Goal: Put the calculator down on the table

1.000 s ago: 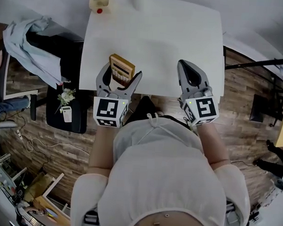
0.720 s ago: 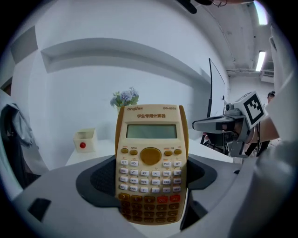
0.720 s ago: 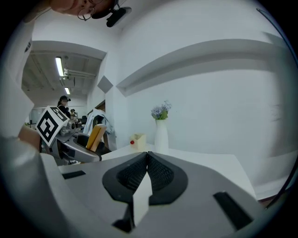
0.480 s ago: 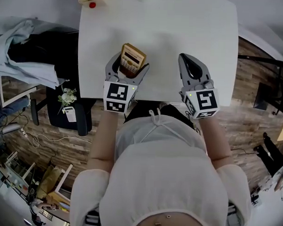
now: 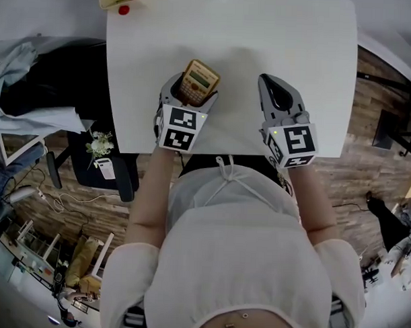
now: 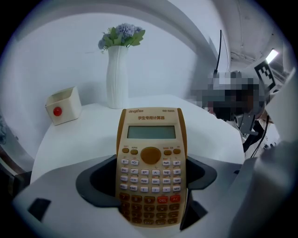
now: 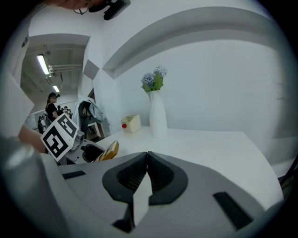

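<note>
Shifted up-frame, the calculator (image 5: 199, 81) points lengthwise beyond the left hand-held gripper (image 5: 192, 93) clamping it over the bench (image 5: 263, 41); right hand-held gripper (image 5: 273, 85) closed, empty.

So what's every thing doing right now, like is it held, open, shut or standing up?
calculator: gripped in the left tool, not yet flat on the table, screen blank.
left tool: shut on the calculator.
right tool: shut, empty.
vase: standing upright, flowers in it.

Bright, even indoor light, soft shadows on the white table (image 5: 284, 41) (fisheye bending and dark vignette at edges)
</note>
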The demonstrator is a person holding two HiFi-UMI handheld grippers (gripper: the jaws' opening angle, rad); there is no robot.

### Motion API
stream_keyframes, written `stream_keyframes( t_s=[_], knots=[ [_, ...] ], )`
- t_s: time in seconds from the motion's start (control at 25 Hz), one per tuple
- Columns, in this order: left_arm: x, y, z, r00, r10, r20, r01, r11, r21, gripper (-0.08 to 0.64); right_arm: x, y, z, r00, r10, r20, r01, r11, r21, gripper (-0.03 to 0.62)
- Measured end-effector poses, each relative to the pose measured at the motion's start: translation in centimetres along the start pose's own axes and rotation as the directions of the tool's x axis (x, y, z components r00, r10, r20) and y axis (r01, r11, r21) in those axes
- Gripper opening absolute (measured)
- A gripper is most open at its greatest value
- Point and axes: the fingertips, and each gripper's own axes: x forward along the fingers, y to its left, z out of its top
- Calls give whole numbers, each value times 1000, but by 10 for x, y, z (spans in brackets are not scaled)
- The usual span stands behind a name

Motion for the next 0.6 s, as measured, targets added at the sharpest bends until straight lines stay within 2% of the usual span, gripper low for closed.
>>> stream_keyframes(
  t_s=[0.2, 0.28, 0.6],
  knots=[
    [14, 1, -7, 994, 23, -103, -16, 998, 68, 414, 9, -4, -4, 1000, -13, -14, 13, 1000, 20, 6],
    [18, -1, -11, 991, 19, -135, -10, 997, 70, 414, 10, -4, -5, 1000, -11, -19, 12, 1000, 26, 6],
    [20, 1, -11, 989, -7, -148, 14, 999, 48, 413, 8, -4, -2, 1000, -27, -16, 27, 1000, 11, 6]
  ],
)
